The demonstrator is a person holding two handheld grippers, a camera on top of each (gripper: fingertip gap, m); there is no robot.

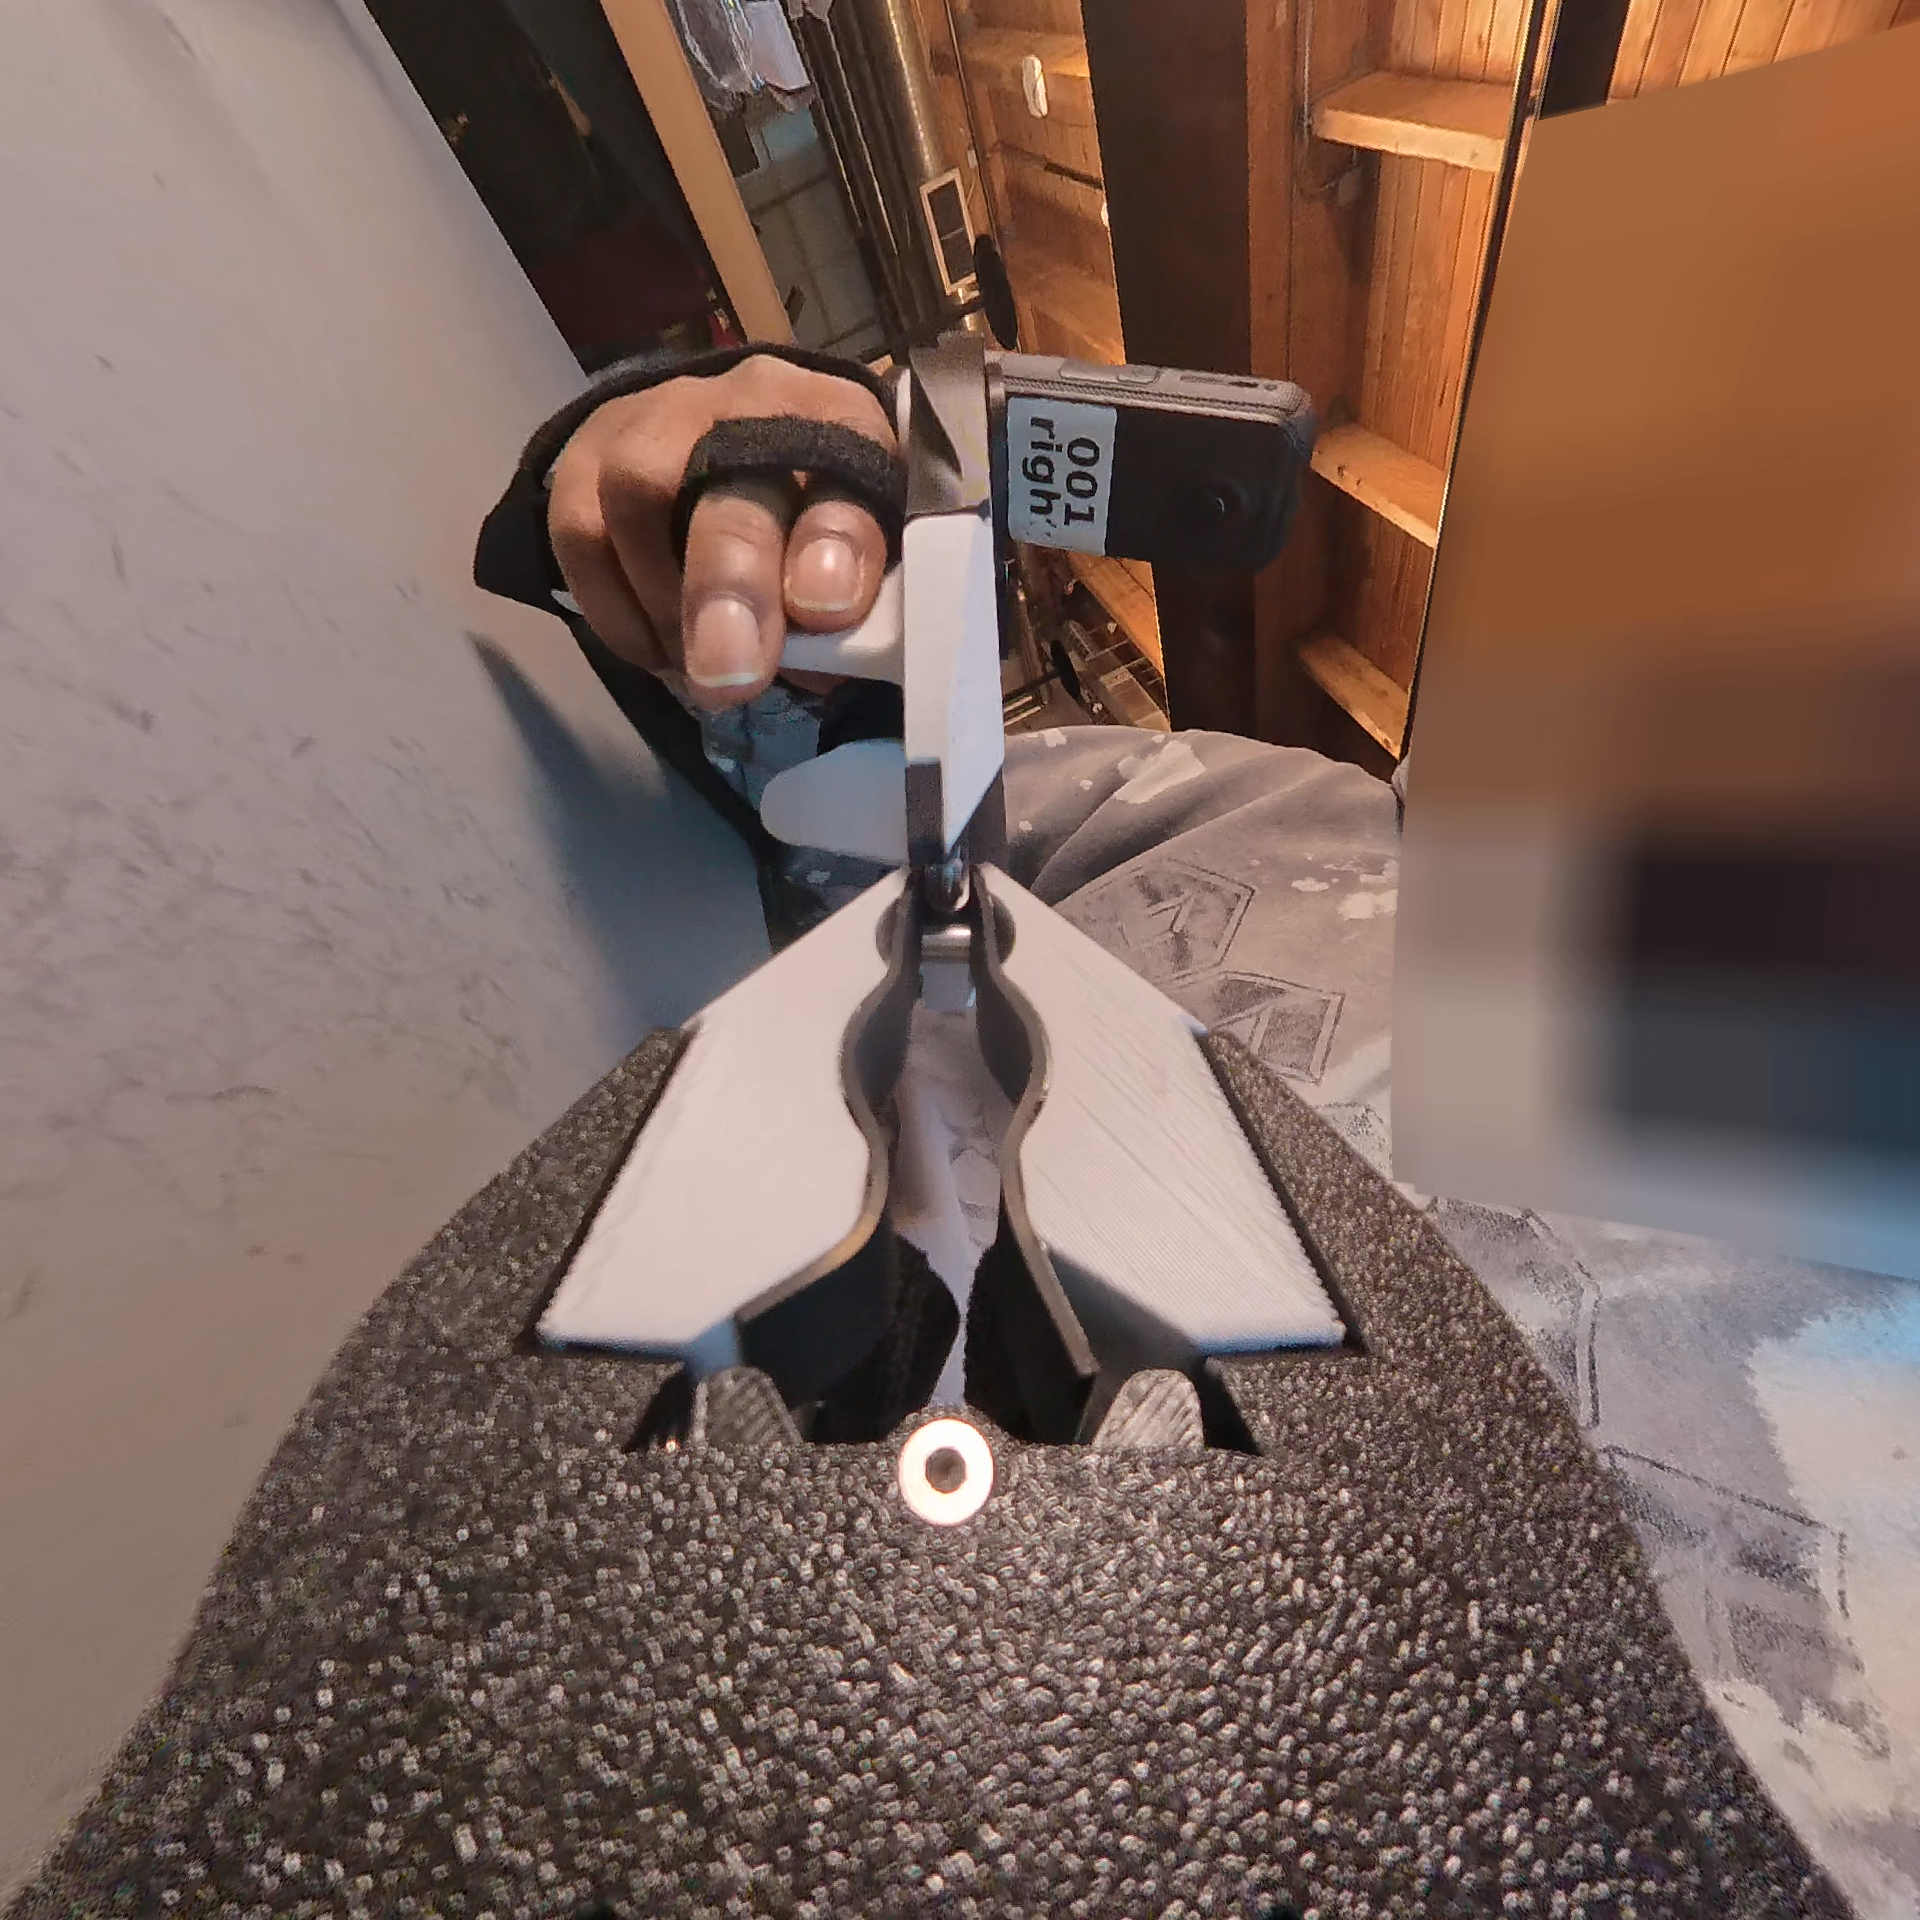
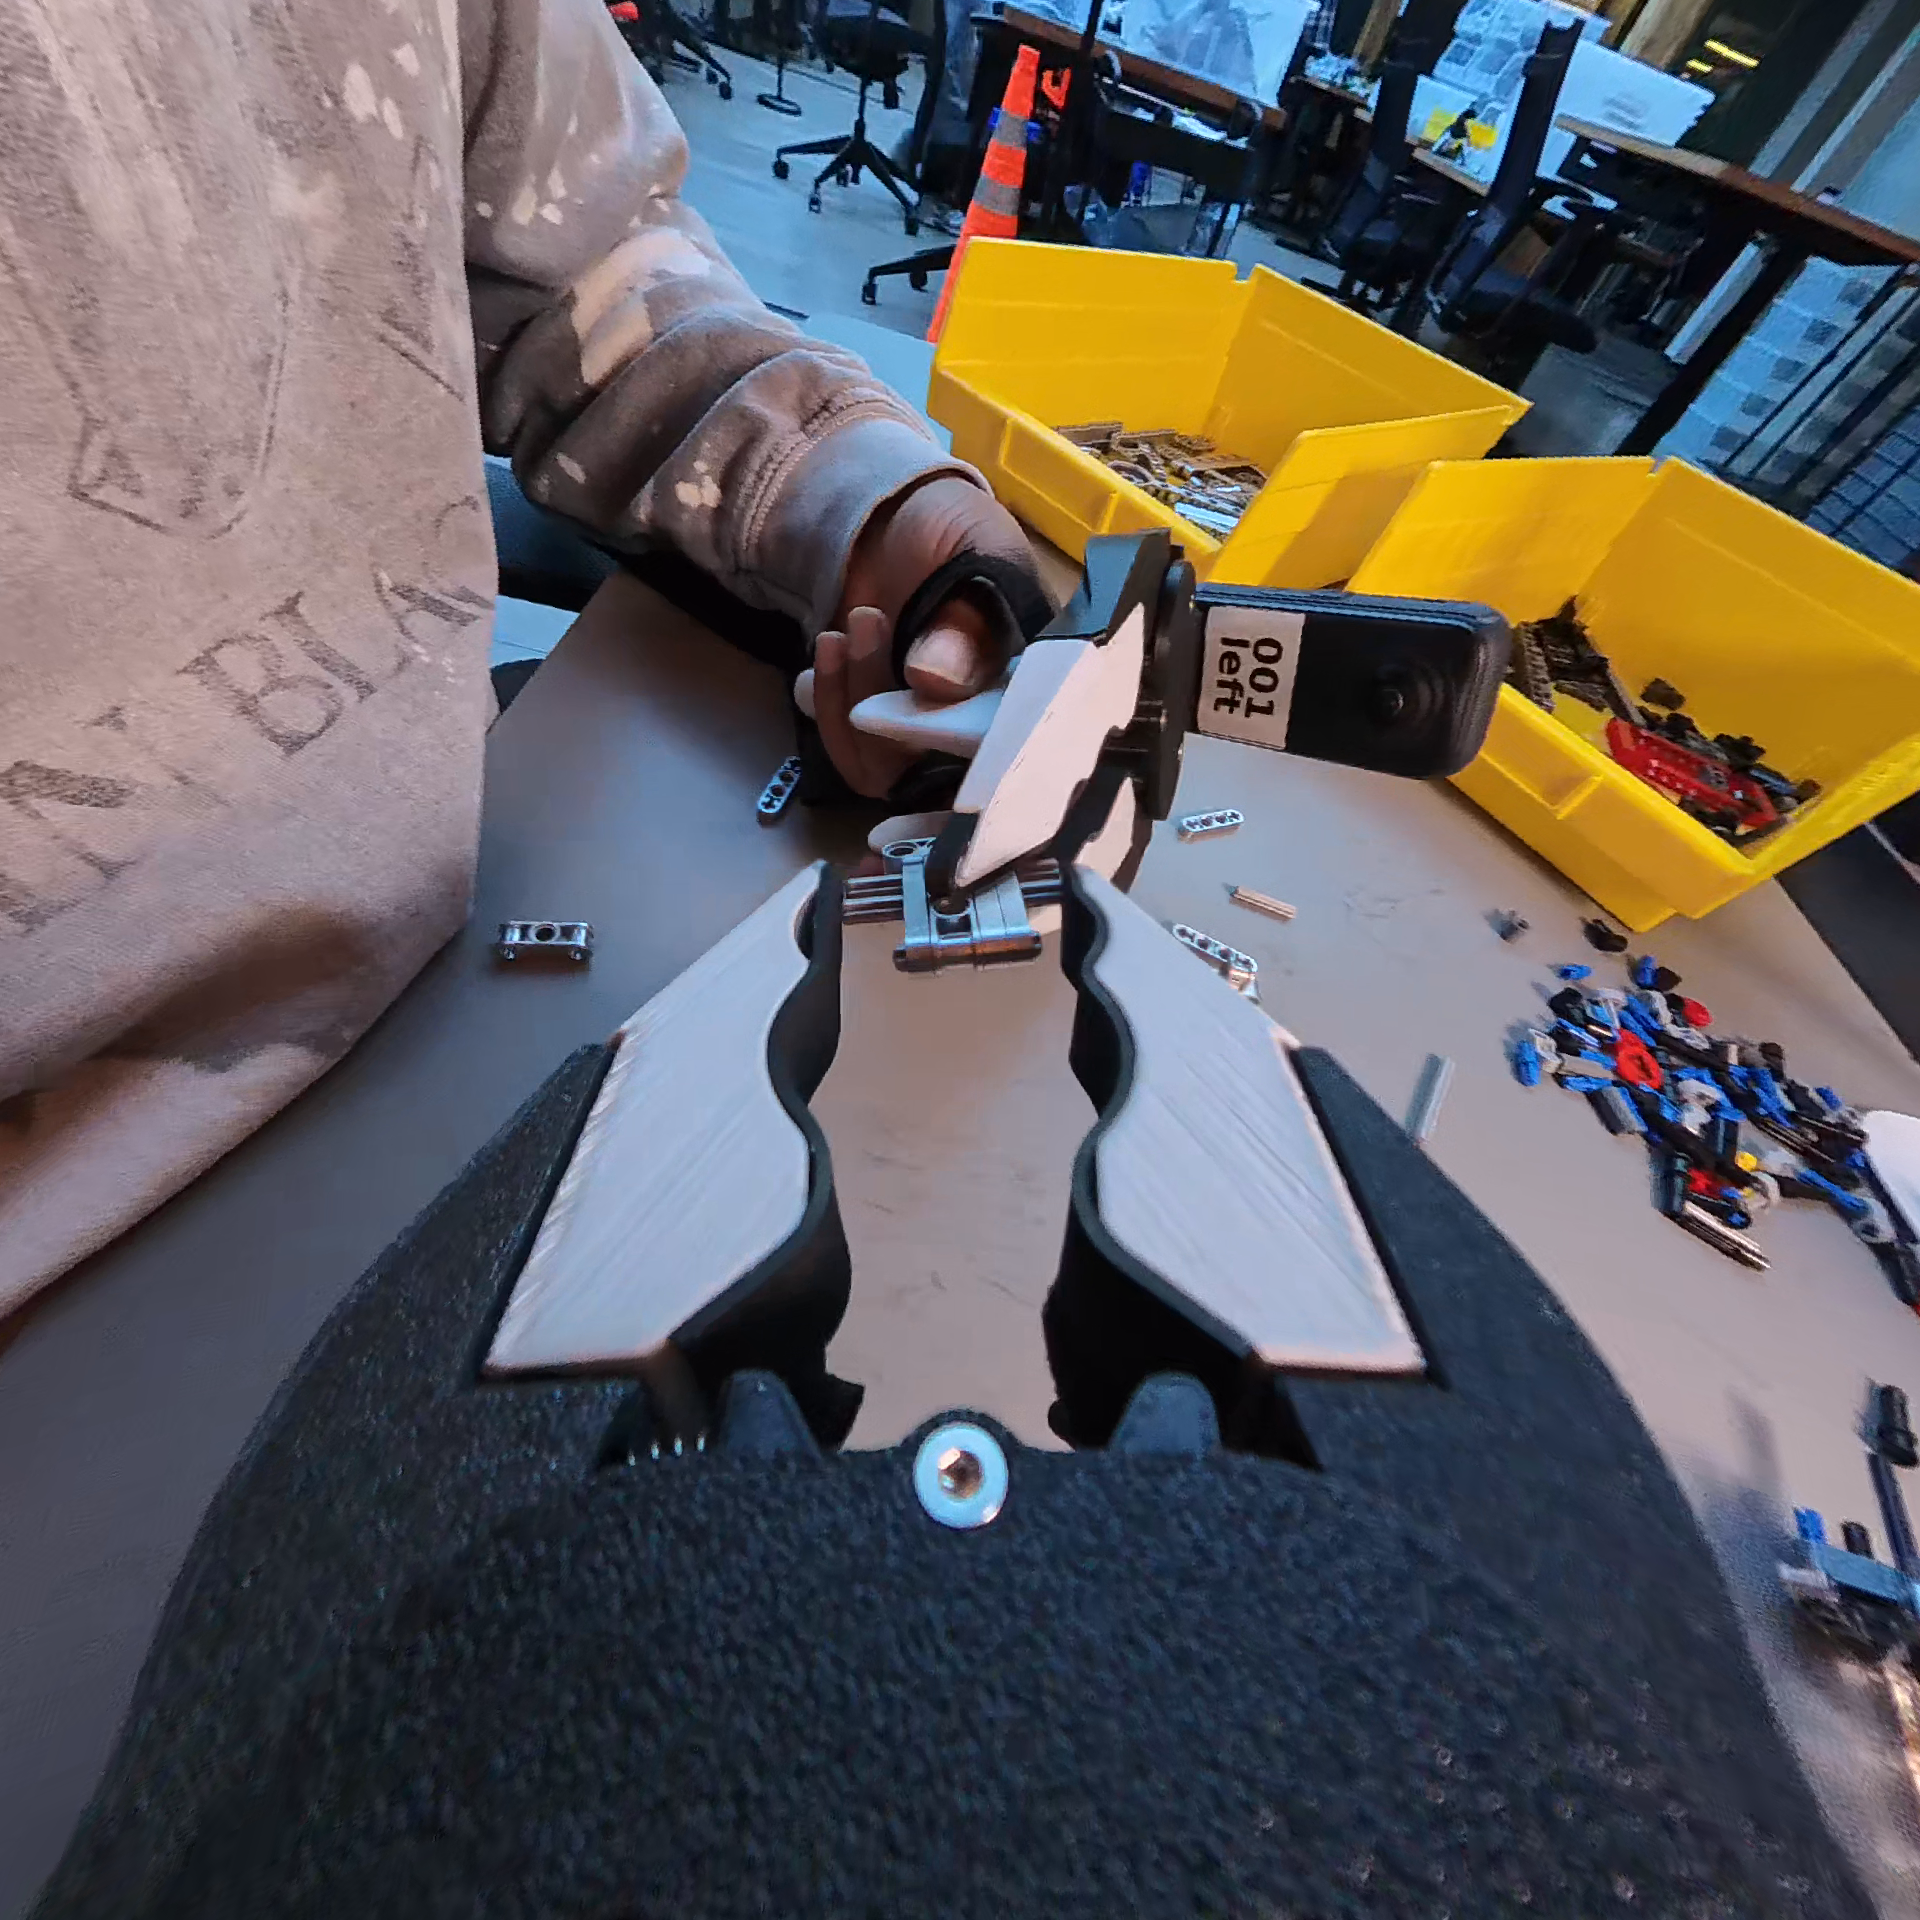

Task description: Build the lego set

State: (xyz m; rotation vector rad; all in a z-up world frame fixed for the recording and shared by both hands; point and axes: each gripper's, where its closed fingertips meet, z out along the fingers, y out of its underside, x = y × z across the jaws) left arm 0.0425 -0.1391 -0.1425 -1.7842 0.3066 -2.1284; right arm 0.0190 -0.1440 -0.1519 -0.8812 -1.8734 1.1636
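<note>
Right wrist view shows the grey assembly [image 2: 966,925] of beams and pins low over the table [image 2: 935,1164], whether resting on it or just lifted I cannot tell. The right gripper [image 2: 951,885] is spread wide, one finger on each side of the assembly and neither touching it. From above, the left gripper [image 2: 943,881] comes down onto the assembly with its claw pinched together on a small upright piece at the assembly's top; the left wrist view agrees, with the tips all but meeting around a small grey part. That narrow pinch looks like the weak point. A twist of the hand could let the assembly swing or slip free, or pop the pin joint apart. The right fingers, closing unevenly, might knock the assembly sideways. Loose beams [image 2: 543,940] lie left and right of the assembly, a pile of small parts [image 2: 1662,1091] to its right, and two yellow bins [image 2: 1195,343] beyond it.
</note>
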